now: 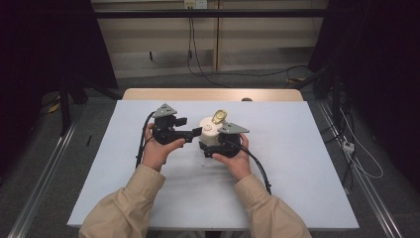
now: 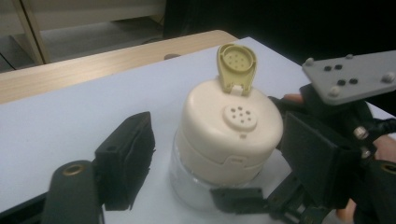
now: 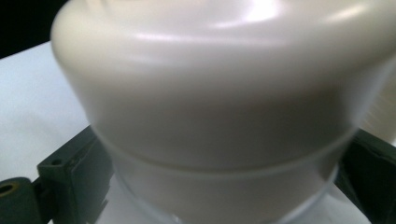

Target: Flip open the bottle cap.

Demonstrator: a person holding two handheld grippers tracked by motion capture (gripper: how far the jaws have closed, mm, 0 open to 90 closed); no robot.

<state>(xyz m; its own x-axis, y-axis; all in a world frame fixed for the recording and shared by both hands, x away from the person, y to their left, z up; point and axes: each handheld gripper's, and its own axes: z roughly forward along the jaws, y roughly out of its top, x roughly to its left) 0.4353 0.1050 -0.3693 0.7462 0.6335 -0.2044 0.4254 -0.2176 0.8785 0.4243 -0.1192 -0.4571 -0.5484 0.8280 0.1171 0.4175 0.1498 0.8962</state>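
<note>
White table cover (image 1: 297, 163) under and around the claws. Bare wooden table edge (image 1: 213, 94) beyond them. Grey floor (image 1: 39, 163) to both sides. Cables (image 1: 198, 64) and wall socket (image 1: 195, 4) far ahead, beyond the table.

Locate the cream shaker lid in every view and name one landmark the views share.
High view: cream shaker lid at table centre, by the right tool.
Left gripper view: centre, yellow flip cap raised behind it.
Right gripper view: close up, across the upper frame.
Shared landmark: the white table cover.
</note>
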